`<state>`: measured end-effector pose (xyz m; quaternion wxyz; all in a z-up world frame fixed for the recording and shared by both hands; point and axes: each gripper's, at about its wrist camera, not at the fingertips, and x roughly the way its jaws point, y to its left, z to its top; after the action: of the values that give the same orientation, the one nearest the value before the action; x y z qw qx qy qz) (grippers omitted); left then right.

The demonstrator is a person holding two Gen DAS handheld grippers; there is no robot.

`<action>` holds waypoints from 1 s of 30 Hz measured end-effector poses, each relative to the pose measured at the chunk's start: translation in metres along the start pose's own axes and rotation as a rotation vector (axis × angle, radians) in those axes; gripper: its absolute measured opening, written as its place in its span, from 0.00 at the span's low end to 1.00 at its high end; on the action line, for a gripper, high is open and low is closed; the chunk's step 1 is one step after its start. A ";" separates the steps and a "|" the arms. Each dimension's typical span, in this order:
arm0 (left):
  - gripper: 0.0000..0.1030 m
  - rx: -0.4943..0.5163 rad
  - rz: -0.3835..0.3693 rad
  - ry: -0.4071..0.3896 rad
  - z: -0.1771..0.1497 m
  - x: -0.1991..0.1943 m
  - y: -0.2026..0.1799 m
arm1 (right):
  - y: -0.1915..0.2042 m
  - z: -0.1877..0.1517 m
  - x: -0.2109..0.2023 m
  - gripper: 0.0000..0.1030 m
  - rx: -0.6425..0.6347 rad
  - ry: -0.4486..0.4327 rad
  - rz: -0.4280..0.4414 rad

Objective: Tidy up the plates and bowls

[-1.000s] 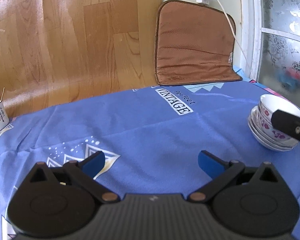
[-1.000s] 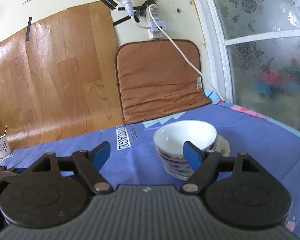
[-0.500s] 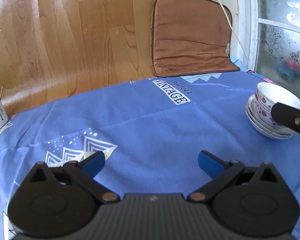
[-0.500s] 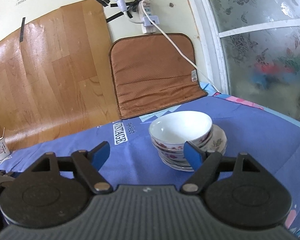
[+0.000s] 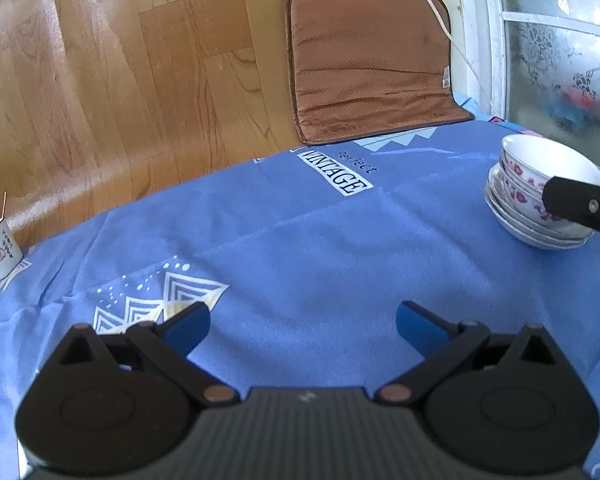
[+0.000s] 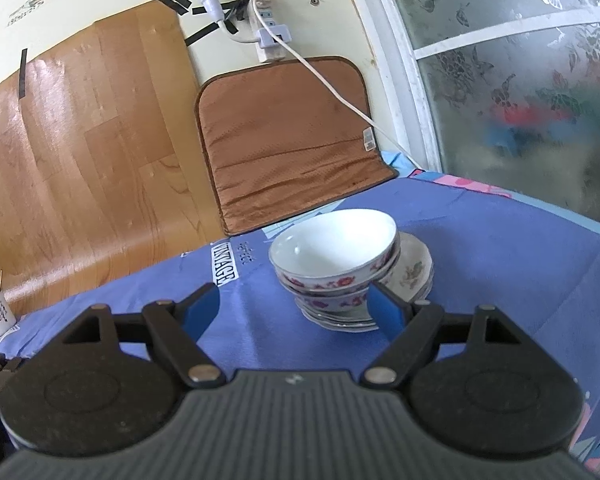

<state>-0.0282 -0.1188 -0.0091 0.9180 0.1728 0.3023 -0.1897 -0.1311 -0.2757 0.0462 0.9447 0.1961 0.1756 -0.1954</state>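
Porcelain bowls (image 6: 334, 254), floral, nested on plates (image 6: 414, 270) atop blue cloth (image 5: 300, 240). Likely fragile, slick, rigid; pinch top bowl rim. Right gripper (image 6: 294, 306) jaws apart, empty, near stack. Left gripper (image 5: 302, 326) apart, empty, well away.

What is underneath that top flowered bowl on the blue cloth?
The top bowl sits nested in another flowered bowl, which rests on stacked plates. How many plates there are, the bowls hide.
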 end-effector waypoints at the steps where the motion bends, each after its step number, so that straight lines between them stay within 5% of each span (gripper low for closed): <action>1: 1.00 0.004 0.004 0.001 0.000 0.000 -0.001 | -0.001 0.000 0.000 0.81 0.004 0.002 -0.001; 30: 1.00 0.069 0.024 0.034 -0.002 0.007 -0.014 | -0.011 -0.001 0.004 0.81 0.063 0.021 -0.014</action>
<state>-0.0301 -0.1316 -0.0179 0.9085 0.2110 0.3090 -0.1861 -0.1328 -0.2857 0.0399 0.9347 0.2268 0.1808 -0.2053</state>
